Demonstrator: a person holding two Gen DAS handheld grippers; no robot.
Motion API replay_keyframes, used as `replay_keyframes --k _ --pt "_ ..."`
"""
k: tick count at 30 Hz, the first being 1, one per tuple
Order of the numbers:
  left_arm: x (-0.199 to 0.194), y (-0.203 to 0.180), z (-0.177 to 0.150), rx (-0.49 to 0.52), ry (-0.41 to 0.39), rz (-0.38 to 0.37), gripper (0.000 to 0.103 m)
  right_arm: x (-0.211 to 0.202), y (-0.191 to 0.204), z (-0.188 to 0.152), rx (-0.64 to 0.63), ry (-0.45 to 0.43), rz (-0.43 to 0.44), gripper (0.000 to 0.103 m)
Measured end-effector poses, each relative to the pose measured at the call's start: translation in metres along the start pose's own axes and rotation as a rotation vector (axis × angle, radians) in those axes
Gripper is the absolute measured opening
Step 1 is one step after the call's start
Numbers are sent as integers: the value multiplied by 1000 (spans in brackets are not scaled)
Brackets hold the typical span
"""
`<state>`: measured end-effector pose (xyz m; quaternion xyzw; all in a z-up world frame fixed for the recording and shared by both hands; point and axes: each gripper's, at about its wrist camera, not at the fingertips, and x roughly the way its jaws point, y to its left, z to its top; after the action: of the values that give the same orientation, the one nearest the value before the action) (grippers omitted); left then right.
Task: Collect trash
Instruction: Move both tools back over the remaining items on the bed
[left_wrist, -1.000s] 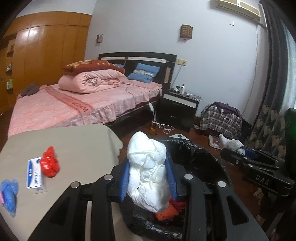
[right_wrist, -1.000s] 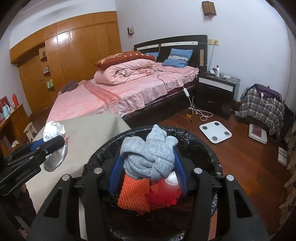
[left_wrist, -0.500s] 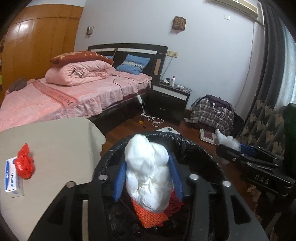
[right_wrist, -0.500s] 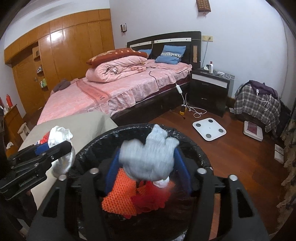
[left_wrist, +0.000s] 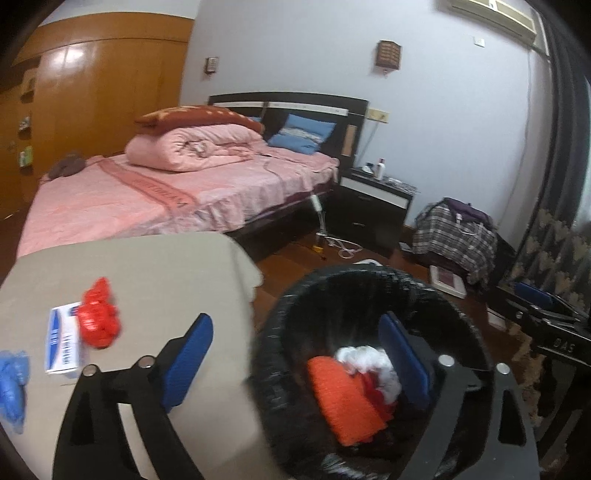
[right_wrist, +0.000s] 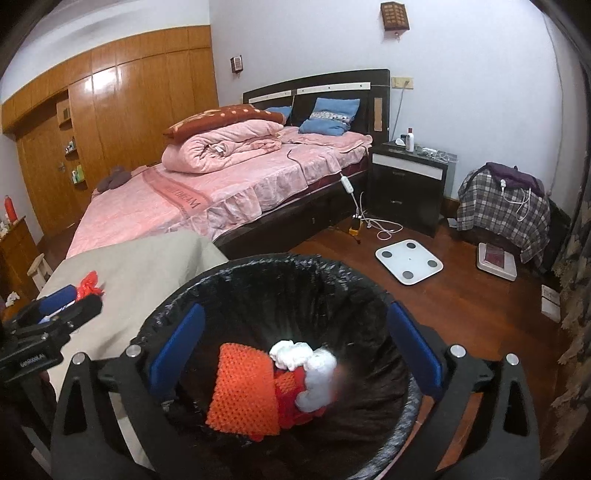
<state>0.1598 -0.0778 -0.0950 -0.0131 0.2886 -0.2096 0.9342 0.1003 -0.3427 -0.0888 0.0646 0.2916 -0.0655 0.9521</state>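
1. Bedroom floor, pink bed behind, and down front a black-lined trash bin now carries both loads: the white crumpled wad and the grey knitted piece lie at the bottom on an orange knitted cloth.
2. Both claws have just been opening. The right gripper hangs over the bin mouth with its jaws spread wide and nothing between them; the left gripper is spread just as wide and empty, one blue pad over the table, the other over the bin.
3. Against a second ago: then the left claw was clamped on the white wad and the right on the grey piece, both held above the bin. Now both are dropped in, so this round of collecting looks done.
4. More is waiting, I'd judge. On the beige-covered table, toward its left edge, a red crumpled bag rests on a small white-and-blue box, with a blue crumpled piece just beside at the very edge.
5. Next pick likely falls to the left claw, which is nearest that red bag.
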Motion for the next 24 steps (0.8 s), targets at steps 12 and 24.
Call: replay_keyframes --k 12,24 --pt "-50 91 -26 -79 -14 227 94 14 81 -8 -62 42 134 97" --pt "-72 171 -40 -135 -41 398 94 48 188 -3 -170 50 274 97"
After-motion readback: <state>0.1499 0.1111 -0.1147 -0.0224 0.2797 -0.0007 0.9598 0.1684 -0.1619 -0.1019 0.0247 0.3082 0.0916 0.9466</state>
